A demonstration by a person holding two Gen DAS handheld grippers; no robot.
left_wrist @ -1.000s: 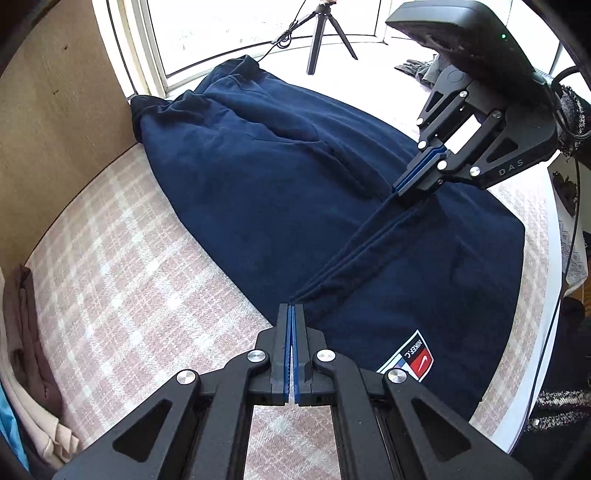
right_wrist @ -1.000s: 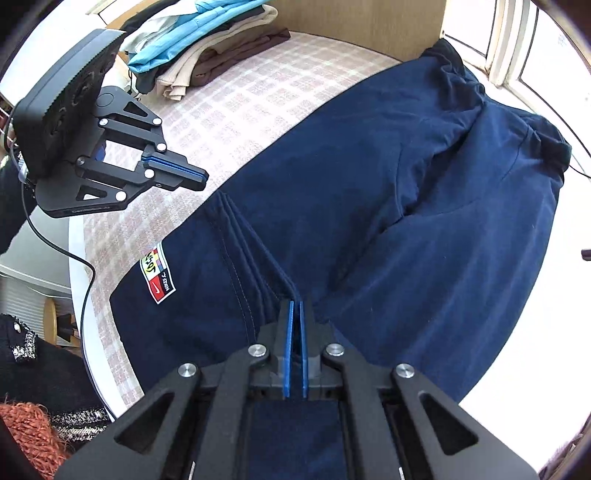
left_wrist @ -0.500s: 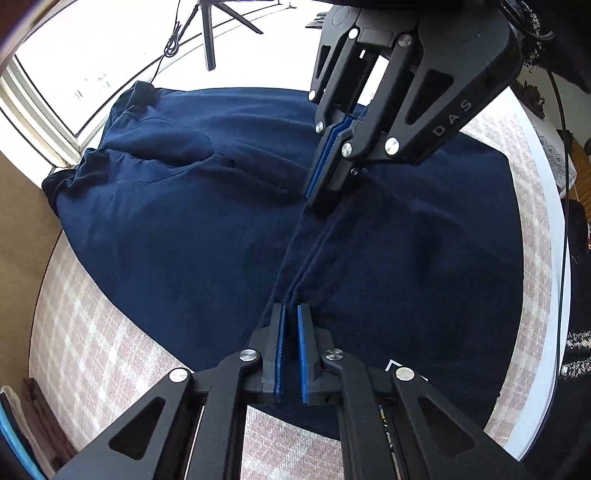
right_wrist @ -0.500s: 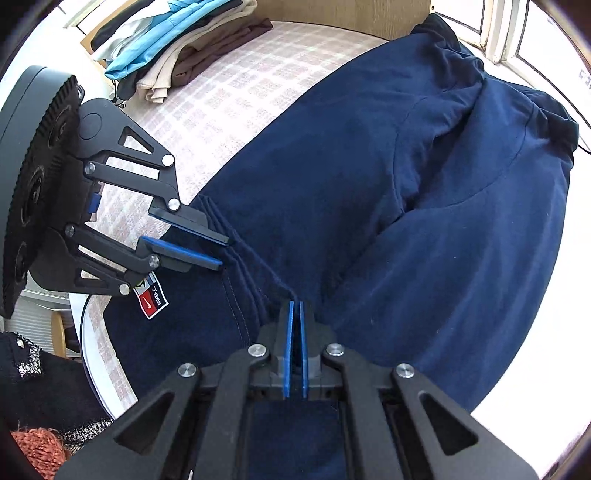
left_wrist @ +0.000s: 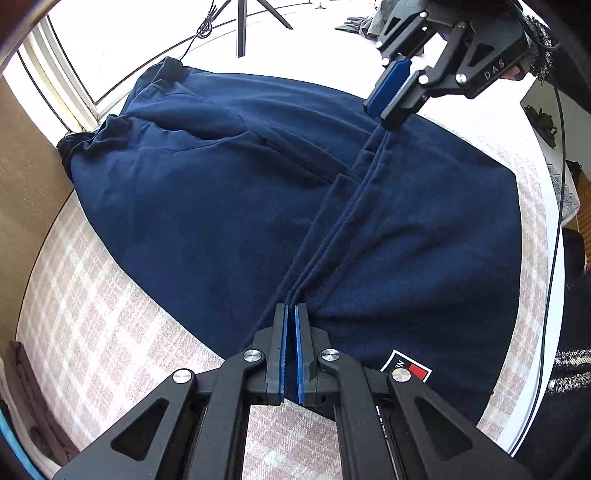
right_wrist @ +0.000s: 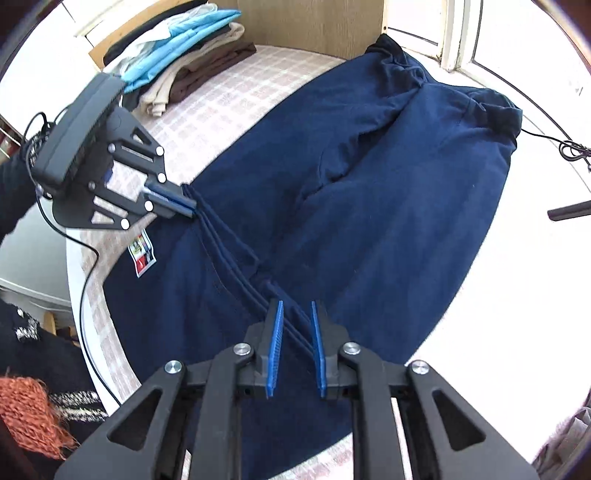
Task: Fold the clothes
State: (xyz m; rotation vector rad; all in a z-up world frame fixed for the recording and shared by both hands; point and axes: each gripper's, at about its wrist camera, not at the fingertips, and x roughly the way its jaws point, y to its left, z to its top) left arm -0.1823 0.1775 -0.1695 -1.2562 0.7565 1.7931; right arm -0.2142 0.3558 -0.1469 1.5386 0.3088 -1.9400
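Observation:
A navy blue garment [left_wrist: 207,206] with a red, white and blue label [right_wrist: 142,251] lies spread on the checked tablecloth [left_wrist: 110,314]. A raised fold [left_wrist: 332,236] runs across it between my two grippers. My left gripper [left_wrist: 290,307] is shut on the near end of this fold, and it also shows in the right wrist view as the left gripper [right_wrist: 186,206]. My right gripper [right_wrist: 296,303] is opening its jaws. The fold's other end lies loose between them, and the pads stand apart from it. From the left wrist camera the right gripper [left_wrist: 384,107] hangs over the far end.
Several folded clothes are stacked [right_wrist: 184,70] at the table's far corner by a wooden panel [right_wrist: 314,26]. A window frame [left_wrist: 66,96] and a tripod [left_wrist: 242,26] stand beyond the garment. The white table edge [left_wrist: 550,295] and a black cable [right_wrist: 88,295] run along the person's side.
My left gripper has come onto the fold's end and shut on it. The right gripper drew back from the left one, and its jaws have parted from the fold.

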